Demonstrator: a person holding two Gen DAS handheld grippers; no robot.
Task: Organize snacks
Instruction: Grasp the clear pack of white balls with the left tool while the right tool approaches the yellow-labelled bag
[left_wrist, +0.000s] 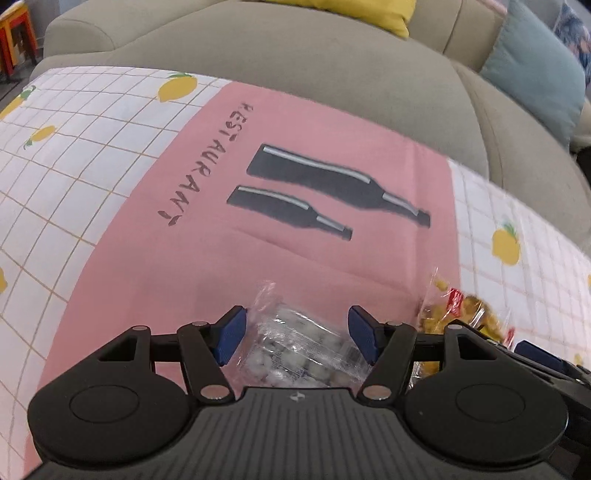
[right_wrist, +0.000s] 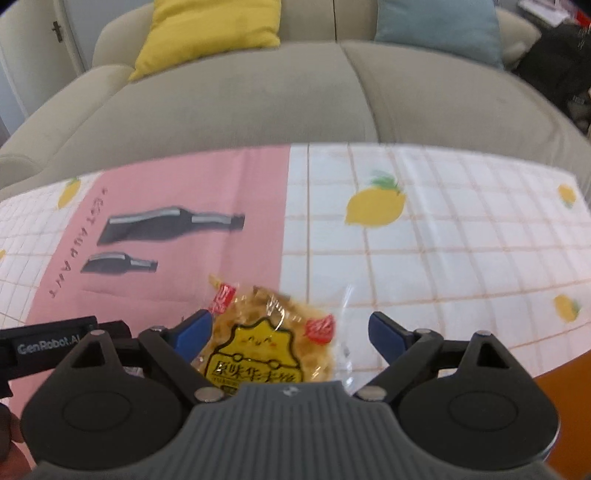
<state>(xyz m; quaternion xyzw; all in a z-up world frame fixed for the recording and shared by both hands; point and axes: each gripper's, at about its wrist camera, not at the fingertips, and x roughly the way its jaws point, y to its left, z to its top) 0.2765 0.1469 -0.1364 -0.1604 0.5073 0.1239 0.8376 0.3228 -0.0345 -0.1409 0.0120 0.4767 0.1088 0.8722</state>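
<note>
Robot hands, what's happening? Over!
Left gripper open around clear packet. Right gripper open around yellow packet. Nothing in the way.

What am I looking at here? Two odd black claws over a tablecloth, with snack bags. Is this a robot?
No robot: a person holds a two-finger gripper in each hand, each carrying a camera looking along its fingers. One picture comes from the left gripper, the other from the right gripper. Both hover over a tablecloth with lemons and a pink panel, a sofa behind. Between the left jaws lies a clear bag of pale pieces; between the right, a yellow waffle packet. Both jaws stand open around their bags; neither looks gripped yet.
</note>
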